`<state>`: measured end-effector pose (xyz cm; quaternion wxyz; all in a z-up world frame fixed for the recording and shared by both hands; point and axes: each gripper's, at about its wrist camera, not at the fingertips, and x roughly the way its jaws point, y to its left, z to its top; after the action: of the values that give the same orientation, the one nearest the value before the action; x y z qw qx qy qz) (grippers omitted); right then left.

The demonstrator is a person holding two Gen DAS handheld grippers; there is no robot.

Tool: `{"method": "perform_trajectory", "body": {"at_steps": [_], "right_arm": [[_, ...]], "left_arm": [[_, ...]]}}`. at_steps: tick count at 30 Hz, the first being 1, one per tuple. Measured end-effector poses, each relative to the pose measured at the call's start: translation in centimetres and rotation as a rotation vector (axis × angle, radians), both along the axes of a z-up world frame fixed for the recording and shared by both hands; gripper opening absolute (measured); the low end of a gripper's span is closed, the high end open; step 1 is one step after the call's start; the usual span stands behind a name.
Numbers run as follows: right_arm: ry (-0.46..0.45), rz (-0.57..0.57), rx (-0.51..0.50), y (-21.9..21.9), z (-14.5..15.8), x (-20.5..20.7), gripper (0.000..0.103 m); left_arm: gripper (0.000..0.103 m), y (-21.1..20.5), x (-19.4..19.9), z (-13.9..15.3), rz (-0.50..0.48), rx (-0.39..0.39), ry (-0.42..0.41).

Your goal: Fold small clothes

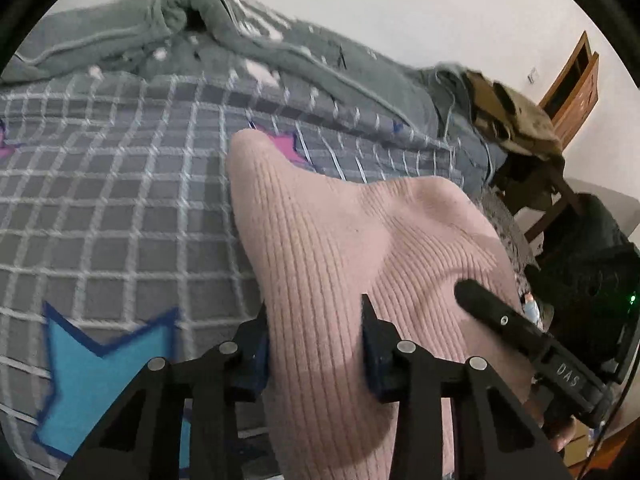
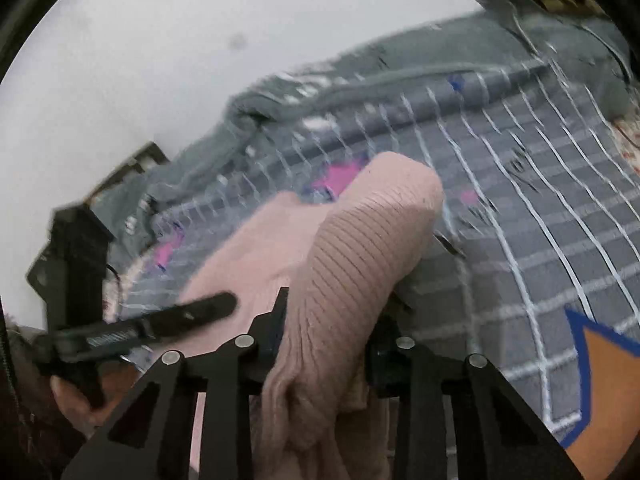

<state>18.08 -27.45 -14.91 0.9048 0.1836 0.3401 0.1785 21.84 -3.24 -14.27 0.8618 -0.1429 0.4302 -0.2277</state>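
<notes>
A pink ribbed knit garment (image 1: 344, 248) hangs above a grey checked bedspread (image 1: 120, 200). My left gripper (image 1: 316, 320) is shut on its near edge, with fabric bunched between the fingers. My right gripper (image 2: 332, 312) is shut on another part of the same pink garment (image 2: 352, 248), which rises in a rounded fold ahead of it. The right gripper's finger shows in the left wrist view (image 1: 492, 312), lying against the cloth. The left gripper shows in the right wrist view (image 2: 160, 320) at the left, also on the pink cloth.
A rumpled grey blanket (image 1: 248, 40) lies along the far side of the bed by a white wall. A wooden chair (image 1: 572, 92) draped with brown cloth stands at the right. Blue (image 1: 104, 376), pink and orange (image 2: 608, 376) star patches mark the bedspread.
</notes>
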Motion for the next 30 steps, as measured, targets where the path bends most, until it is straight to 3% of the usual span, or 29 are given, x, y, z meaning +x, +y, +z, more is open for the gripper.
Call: {"method": "perform_trajectory", "body": {"at_steps": [5, 9, 14, 17, 23, 30], "right_arm": [[-0.052, 0.057, 0.022, 3.9, 1.4, 2.5, 0.028], [-0.052, 0.105, 0.031, 7.7, 1.0, 4.8, 0.028], [0.036, 0.149, -0.007, 10.8, -2.4, 7.4, 0.028], [0.124, 0.121, -0.126, 11.8, -5.3, 8.6, 0.032], [0.109, 0.066, -0.167, 10.2, -4.0, 7.8, 0.047], [0.025, 0.062, -0.188, 9.8, -1.2, 3.1, 0.048]], "left_arm": [[0.036, 4.6, 1.2, 2.1, 0.072, 0.035, -0.05], [0.037, 7.8, 2.8, 1.6, 0.112, 0.083, -0.043], [0.042, 9.7, 4.4, -2.5, 0.144, 0.12, 0.038], [0.051, 9.9, 4.1, -3.5, 0.135, 0.093, 0.024], [0.054, 9.8, 2.8, -2.4, 0.114, 0.144, -0.015], [0.058, 9.9, -0.5, -1.0, 0.116, 0.19, -0.057]]}}
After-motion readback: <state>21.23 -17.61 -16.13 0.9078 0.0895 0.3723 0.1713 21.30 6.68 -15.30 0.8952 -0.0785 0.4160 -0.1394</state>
